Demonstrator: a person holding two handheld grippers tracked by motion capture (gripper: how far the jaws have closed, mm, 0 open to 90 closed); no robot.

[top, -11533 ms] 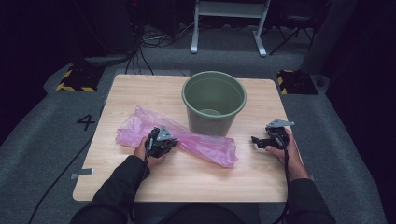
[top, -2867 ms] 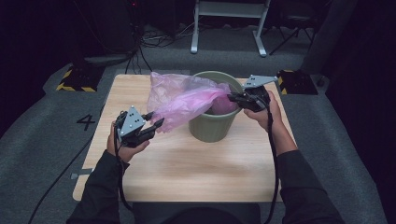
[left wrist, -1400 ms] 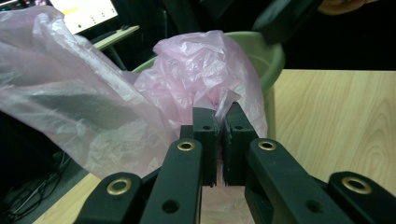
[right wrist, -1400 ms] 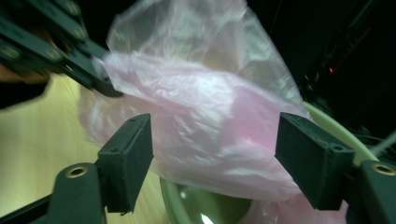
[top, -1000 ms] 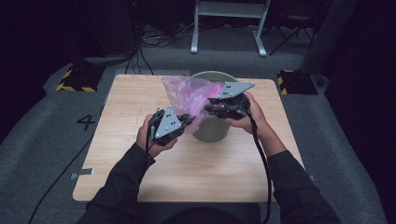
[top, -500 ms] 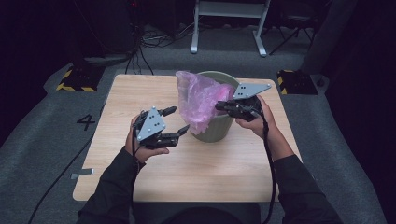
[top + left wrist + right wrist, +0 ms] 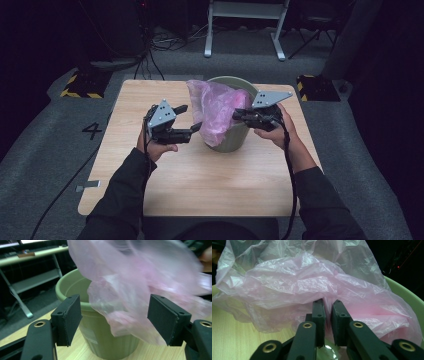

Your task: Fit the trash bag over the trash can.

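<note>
A crinkled, translucent pink plastic bag [image 7: 216, 111] billows over the rim of a ribbed, olive-green plastic bucket [image 7: 235, 139] standing on a pale wood-grain surface [image 7: 200, 180], toward its twelve o'clock edge. The right gripper [image 7: 239, 116], at the bucket's three o'clock, has its black jaws drawn nearly together with a fold of the thin film pinched between them; the jaws have just eased slightly apart, yet the film is held. The left gripper [image 7: 190, 119], at the bucket's nine o'clock, has its jaws standing wide after just opening; in the left gripper view its flat, matt black pads [image 7: 68, 318] flank the hanging film without pressing on it. The bag drapes down the bucket's outer wall at about seven o'clock, hiding part of the rim. Each gripper carries a grey three-cornered plate and trails a black cable along a dark sleeve. Beyond the surface, grey carpet bears a painted numeral 4 [image 7: 93, 131], yellow-and-black striped blocks [image 7: 80, 86] sit at ten o'clock, and a white metal stand [image 7: 246, 20] rises at twelve o'clock.
</note>
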